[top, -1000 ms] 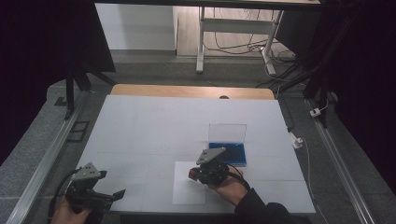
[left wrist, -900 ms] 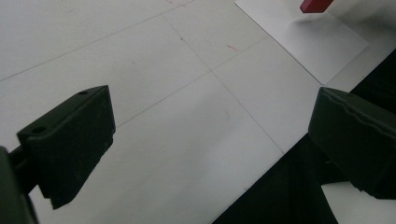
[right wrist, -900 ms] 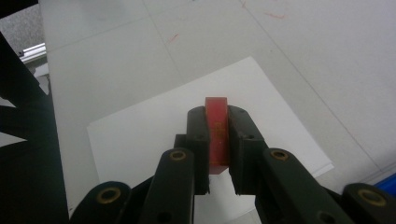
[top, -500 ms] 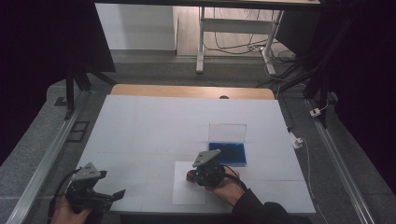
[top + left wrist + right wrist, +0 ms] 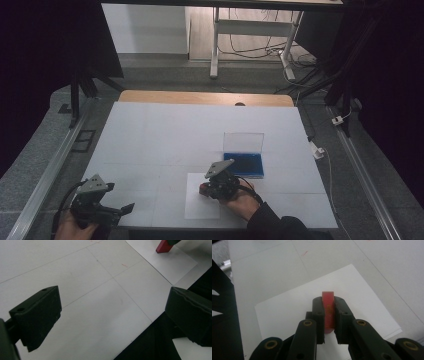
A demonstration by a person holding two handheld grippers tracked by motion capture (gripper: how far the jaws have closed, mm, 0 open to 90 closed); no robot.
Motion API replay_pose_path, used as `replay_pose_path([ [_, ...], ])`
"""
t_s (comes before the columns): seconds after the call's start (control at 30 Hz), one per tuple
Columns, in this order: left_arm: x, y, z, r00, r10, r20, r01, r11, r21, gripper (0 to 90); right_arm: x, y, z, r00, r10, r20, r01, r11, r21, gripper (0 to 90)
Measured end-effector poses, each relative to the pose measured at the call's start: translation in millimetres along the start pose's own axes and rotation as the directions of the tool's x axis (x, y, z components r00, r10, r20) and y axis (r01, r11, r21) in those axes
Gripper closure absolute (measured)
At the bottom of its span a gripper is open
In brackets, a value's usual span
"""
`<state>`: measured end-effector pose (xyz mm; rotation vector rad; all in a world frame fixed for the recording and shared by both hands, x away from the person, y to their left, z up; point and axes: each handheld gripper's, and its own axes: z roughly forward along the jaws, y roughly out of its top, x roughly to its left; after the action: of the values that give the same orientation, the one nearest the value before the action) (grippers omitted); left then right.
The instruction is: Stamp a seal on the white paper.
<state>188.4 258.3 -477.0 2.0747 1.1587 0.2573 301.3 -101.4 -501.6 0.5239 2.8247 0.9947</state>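
Note:
A small red block (image 5: 328, 295) is clamped between the jaws of my right gripper (image 5: 328, 302), which is shut on it. The block's end pokes out beyond the fingertips, over a white sheet of paper (image 5: 294, 302). In the high view the right gripper (image 5: 205, 189) is over the top right part of the paper (image 5: 197, 209), near the table's front edge. My left gripper (image 5: 125, 209) rests at the front left corner with its jaws wide open and nothing between them (image 5: 116, 315). From the left gripper view the red block (image 5: 163, 246) stands on the paper (image 5: 172, 263).
A clear case with a blue pad (image 5: 244, 164) lies open just behind and right of the right gripper, its lid standing up. The white table (image 5: 165, 135) ends in a wooden strip at the back. Metal rails (image 5: 50, 170) run along both sides.
The right gripper, with the red block in it, has drifted slightly left and nearer over the paper. The left gripper has not moved.

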Motion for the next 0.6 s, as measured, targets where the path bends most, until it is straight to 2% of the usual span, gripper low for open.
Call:
replay_pose_path([
  [0.13, -0.2, 0.2, 0.4, 1.0, 0.001, -0.003, -0.001, 1.0, 0.001, 1.3, 7.9, 2.7, 0.1, 0.9976, -0.053, 0.046, 0.051, 0.998, 0.031, 80.9],
  [0.3, -0.1, 0.5, 0.5, 1.0, 0.001, -0.003, -0.001, 1.0, 0.004, 1.3, 8.3, 3.1, 0.7, 0.9976, -0.052, 0.045, 0.051, 0.998, 0.03, 81.0],
  [0.43, 0.0, 0.4, 0.7, 1.0, -0.003, -0.003, 0.003, 1.0, 0.001, 1.3, 0.6, 1.1, 0.6, 1.0, 0.006, 0.001, -0.006, 1.0, 0.013, 81.0],
  [0.6, 0.3, 0.5, 0.6, 1.0, -0.005, -0.002, 0.005, 1.0, 0.004, 1.3, -7.4, -1.0, 0.8, 0.9972, 0.062, -0.042, -0.062, 0.998, -0.001, 81.0],
])
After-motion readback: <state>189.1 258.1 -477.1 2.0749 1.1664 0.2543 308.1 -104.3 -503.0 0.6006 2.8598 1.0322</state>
